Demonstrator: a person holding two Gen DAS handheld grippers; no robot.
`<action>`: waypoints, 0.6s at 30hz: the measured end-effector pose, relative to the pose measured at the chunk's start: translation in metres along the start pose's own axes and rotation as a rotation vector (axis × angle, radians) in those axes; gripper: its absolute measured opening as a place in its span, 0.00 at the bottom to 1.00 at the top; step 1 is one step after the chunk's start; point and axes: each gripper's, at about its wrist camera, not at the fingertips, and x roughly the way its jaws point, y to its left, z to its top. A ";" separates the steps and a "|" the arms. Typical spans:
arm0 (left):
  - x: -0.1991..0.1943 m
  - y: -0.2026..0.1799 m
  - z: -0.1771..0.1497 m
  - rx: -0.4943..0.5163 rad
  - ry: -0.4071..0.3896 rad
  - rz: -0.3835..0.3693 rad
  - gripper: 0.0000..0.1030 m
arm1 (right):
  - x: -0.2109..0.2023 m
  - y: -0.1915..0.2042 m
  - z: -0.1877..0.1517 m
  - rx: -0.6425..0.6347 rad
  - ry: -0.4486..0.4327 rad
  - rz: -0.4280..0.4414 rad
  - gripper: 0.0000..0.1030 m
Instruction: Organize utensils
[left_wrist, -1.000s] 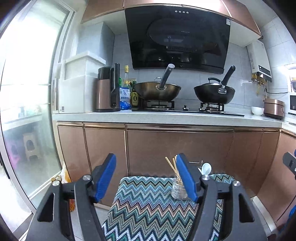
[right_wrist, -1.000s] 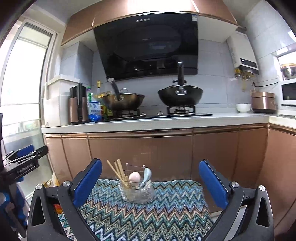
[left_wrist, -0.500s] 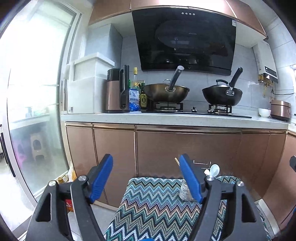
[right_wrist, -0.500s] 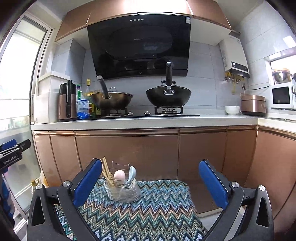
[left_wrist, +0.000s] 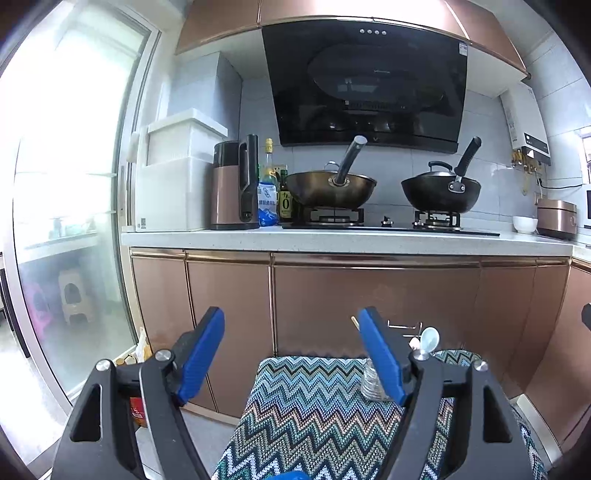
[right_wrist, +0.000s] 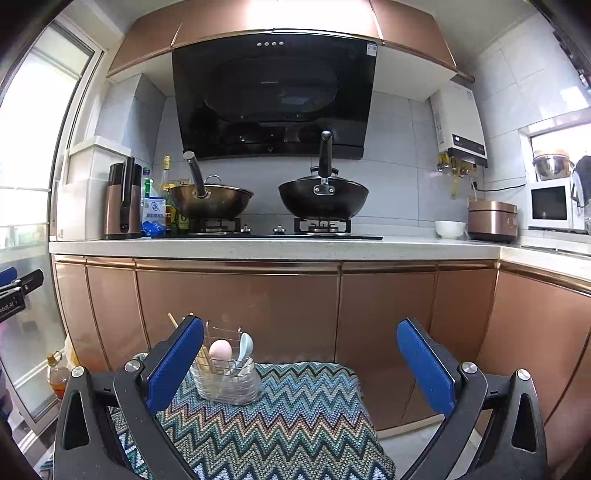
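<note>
A clear utensil holder (right_wrist: 225, 380) stands at the far edge of the zigzag cloth (right_wrist: 280, 417). It holds wooden chopsticks (right_wrist: 202, 356), a pink spoon (right_wrist: 220, 352) and a pale blue spoon (right_wrist: 243, 349). My right gripper (right_wrist: 301, 358) is open, raised over the cloth, with nothing between its blue pads; the holder sits just inside its left pad (right_wrist: 177, 363). In the left wrist view the holder (left_wrist: 371, 380) is mostly hidden behind the right pad (left_wrist: 380, 356), with a pale spoon tip (left_wrist: 430, 338) above it. My left gripper (left_wrist: 290, 350) is open and empty.
Behind the cloth run copper cabinet doors (right_wrist: 236, 314) under a white counter (right_wrist: 258, 247). On the hob stand a bronze wok (right_wrist: 210, 201) and a black wok (right_wrist: 323, 199). A glass door (left_wrist: 70, 221) is at the left. A bottle (right_wrist: 57, 374) stands on the floor.
Both views have drifted so the holder sits further left in the right wrist view and slipped behind the right pad in the left wrist view. The left jaws stand a little wider.
</note>
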 end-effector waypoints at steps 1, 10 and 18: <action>0.001 0.001 -0.001 0.005 0.005 -0.003 0.72 | 0.000 -0.001 0.000 0.001 0.002 0.000 1.00; 0.004 0.004 -0.005 0.013 0.017 -0.004 0.72 | 0.004 -0.001 -0.005 -0.016 0.010 -0.013 1.00; 0.001 0.002 -0.005 0.017 0.013 -0.008 0.72 | 0.002 -0.004 -0.005 -0.013 0.007 -0.023 1.00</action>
